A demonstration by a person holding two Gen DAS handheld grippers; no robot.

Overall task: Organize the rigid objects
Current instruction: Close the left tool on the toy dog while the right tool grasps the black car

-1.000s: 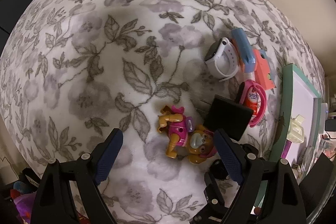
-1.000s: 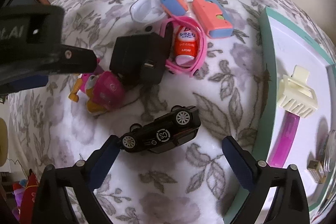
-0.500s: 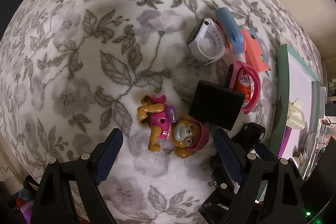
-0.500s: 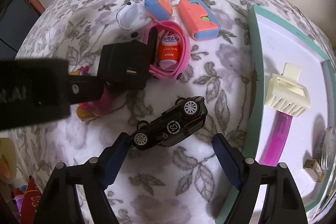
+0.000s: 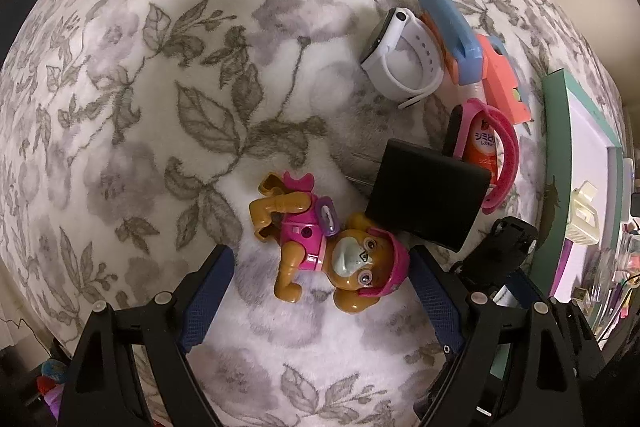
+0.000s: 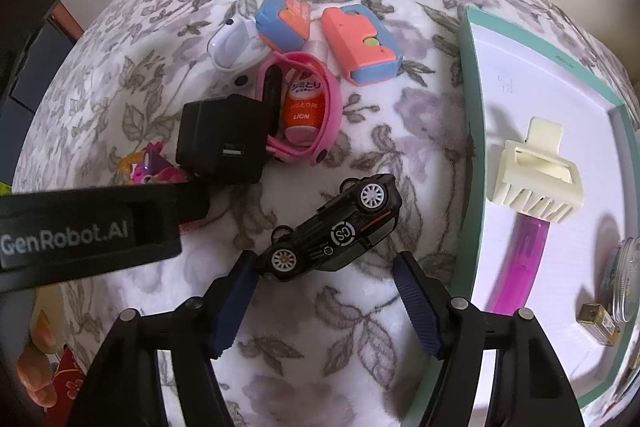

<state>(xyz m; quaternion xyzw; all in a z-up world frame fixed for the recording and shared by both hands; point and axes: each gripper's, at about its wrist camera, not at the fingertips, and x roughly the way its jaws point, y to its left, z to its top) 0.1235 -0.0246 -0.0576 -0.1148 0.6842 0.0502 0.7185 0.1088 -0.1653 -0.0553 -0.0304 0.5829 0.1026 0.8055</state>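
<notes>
Just car (image 6: 334,229) between right gripper (image 6: 326,297) pads

On the floral grey-and-white fleece blanket (image 5: 168,131) lies a brown plastic puppy figure in a pink suit and cap (image 5: 324,247), on its back, head toward the black cube-shaped USB charger (image 5: 428,199) that it touches. A glossy black toy car marked "CS" (image 6: 332,227) rests on its side. Beyond, a pink wristband (image 6: 320,115) circles an orange Lion bottle (image 6: 302,111), near a white smartwatch (image 5: 404,59) and two coral-and-blue plastic toys (image 6: 360,43). A cream hair claw clip (image 6: 536,175) sits in the green-rimmed white tray (image 6: 476,155).
</notes>
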